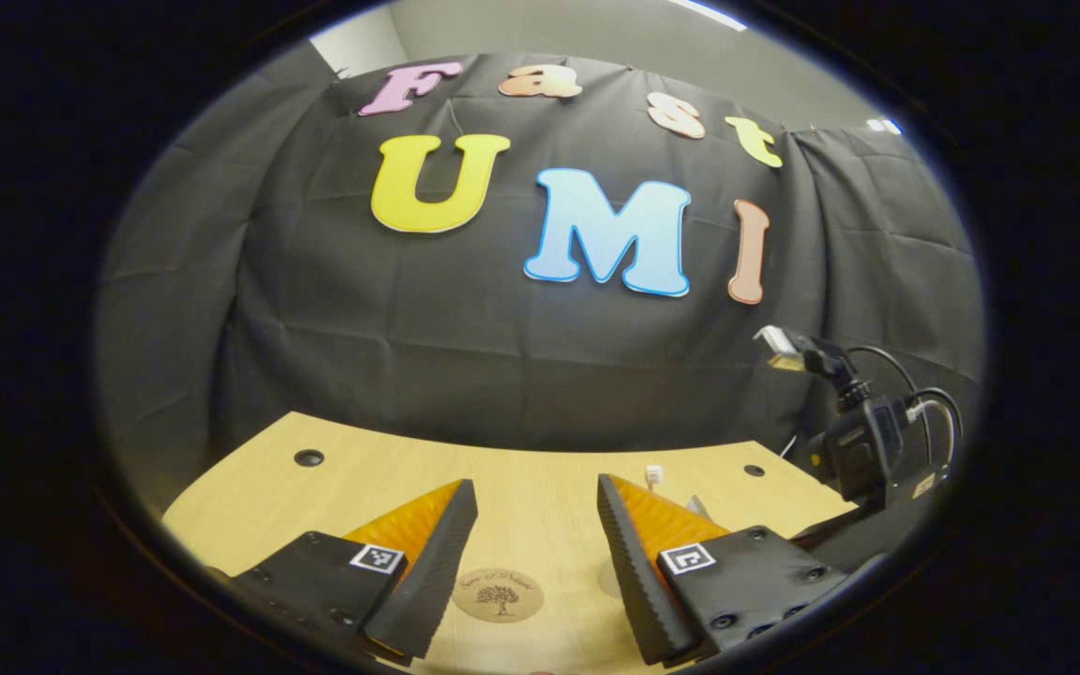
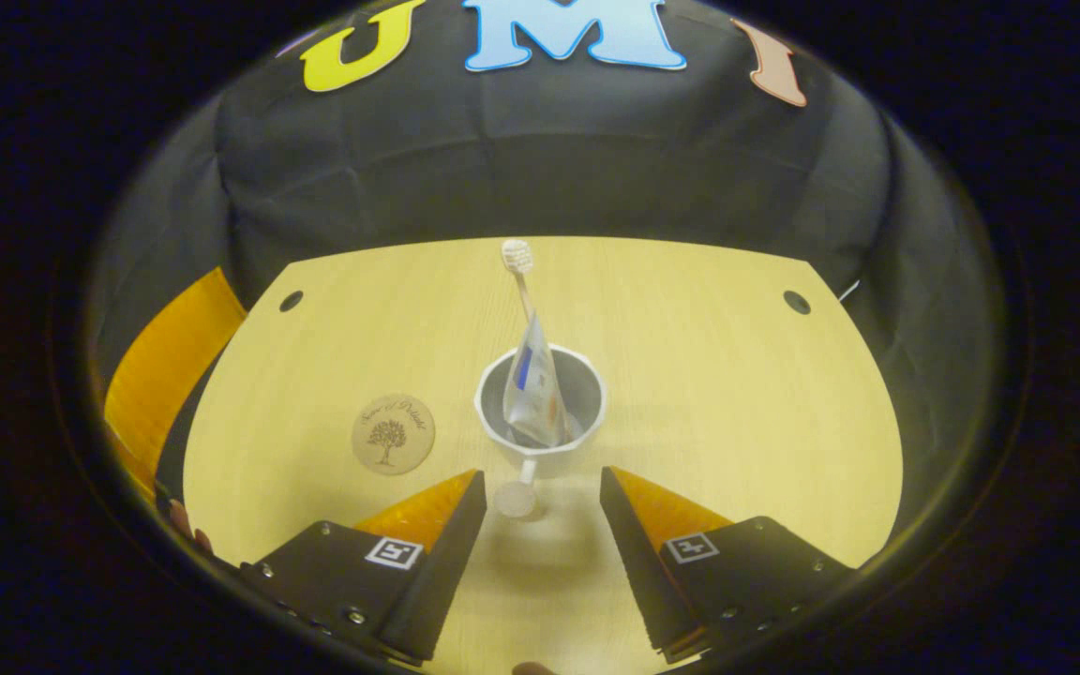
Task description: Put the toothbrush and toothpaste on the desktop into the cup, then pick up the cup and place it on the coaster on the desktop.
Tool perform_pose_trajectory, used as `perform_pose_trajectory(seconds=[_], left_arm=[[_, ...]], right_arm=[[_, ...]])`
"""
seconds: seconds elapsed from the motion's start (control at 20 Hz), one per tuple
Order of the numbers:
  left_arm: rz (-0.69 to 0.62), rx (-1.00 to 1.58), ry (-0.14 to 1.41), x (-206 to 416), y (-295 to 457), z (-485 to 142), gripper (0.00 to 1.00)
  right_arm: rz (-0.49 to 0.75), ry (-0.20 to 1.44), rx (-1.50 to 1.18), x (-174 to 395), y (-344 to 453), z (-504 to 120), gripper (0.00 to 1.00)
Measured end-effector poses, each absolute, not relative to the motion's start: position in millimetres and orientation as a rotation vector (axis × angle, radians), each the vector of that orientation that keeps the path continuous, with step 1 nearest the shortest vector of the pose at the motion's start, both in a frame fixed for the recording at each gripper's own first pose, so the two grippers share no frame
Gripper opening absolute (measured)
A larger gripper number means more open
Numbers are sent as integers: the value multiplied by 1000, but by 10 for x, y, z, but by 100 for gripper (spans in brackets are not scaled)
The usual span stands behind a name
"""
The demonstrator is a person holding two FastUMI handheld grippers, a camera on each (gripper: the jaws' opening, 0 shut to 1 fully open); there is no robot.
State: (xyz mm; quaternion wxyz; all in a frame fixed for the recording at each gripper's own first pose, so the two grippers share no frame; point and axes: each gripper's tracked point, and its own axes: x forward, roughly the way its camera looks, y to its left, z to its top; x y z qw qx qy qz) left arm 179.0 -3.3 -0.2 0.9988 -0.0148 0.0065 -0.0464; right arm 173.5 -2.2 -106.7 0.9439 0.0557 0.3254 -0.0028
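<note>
In the right gripper view a white cup (image 2: pixel 554 457) stands upright on the wooden desktop (image 2: pixel 718 375). A toothpaste tube (image 2: pixel 534 398) and a toothbrush (image 2: pixel 518 267) stand in it, the brush head poking up at the far side. My right gripper (image 2: pixel 543 476) is open just short of the cup, one finger on either side of its near wall. The round wooden coaster (image 2: pixel 393 433) lies bare to the cup's left. In the left gripper view my left gripper (image 1: pixel 535 487) is open above the coaster (image 1: pixel 499 594), holding nothing. The brush head (image 1: pixel 654 475) peeks over its right finger.
The right gripper's body with its camera and cables (image 1: pixel 863 450) shows at the right in the left gripper view. Part of the left gripper (image 2: pixel 165 361) shows at the left edge of the right gripper view. The desktop has cable holes (image 2: pixel 796 302) near its far corners.
</note>
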Motion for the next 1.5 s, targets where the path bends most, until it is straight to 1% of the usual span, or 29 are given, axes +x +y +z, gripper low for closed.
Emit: perform_pose_trajectory(seconds=[0.15, 0.2, 0.25, 0.3, 0.55, 0.6, 0.75, 0.8, 0.9, 0.95, 1.0, 1.05, 1.1, 1.15, 1.2, 1.25, 1.3, 1.4, 1.5], left_arm=[[-109, -36, 30, 1811, -19, -37, 84], [-109, -35, 33, 1824, -6, -54, 89], [-104, -34, 32, 1847, 20, -58, 89], [-103, -34, 37, 1856, 37, -70, 83], [-81, -45, 51, 1921, 169, -97, 83], [-74, -51, 51, 1913, 208, -103, 83], [-58, -63, 61, 1889, 289, -143, 84], [-53, -66, 62, 1877, 303, -149, 84], [-49, -72, 72, 1892, 326, -180, 84], [-51, -73, 77, 1891, 323, -201, 83], [-51, -73, 76, 1893, 327, -195, 84], [-51, -75, 73, 1885, 332, -191, 84], [-50, -76, 73, 1886, 336, -194, 84], [-50, -79, 76, 1877, 346, -206, 84], [-50, -82, 77, 1869, 353, -221, 84], [-47, -84, 78, 1861, 371, -230, 84], [-45, -85, 80, 1857, 381, -250, 84], [-40, -90, 87, 1859, 402, -278, 84], [-35, -90, 80, 1829, 433, -269, 84]], right_arm=[[-29, 733, 125, 1799, 24, -1174, 78], [-38, 755, 131, 1827, 32, -1210, 78], [-46, 777, 136, 1854, 39, -1251, 79], [-57, 801, 141, 1881, 28, -1293, 79], [-81, 857, 148, 2021, 36, -1430, 78], [-85, 872, 140, 2029, 29, -1445, 72], [-82, 906, 120, 2052, 51, -1511, 72], [-103, 912, 110, 2090, 15, -1563, 72], [-97, 921, 109, 2072, 6, -1562, 58], [-100, 933, 103, 2074, -19, -1627, 58], [-101, 936, 102, 2051, -6, -1610, 47], [-104, 933, 114, 2063, 3, -1632, 39], [-93, 934, 114, 2070, 13, -1624, 27], [-90, 928, 113, 2076, 4, -1628, 27], [-81, 923, 103, 2063, -4, -1601, 25], [-75, 919, 97, 2074, -2, -1636, 25], [-69, 910, 84, 2061, -7, -1592, 22], [-64, 893, 81, 2076, -4, -1624, 22], [-53, 891, 86, 2048, 26, -1620, 19]])
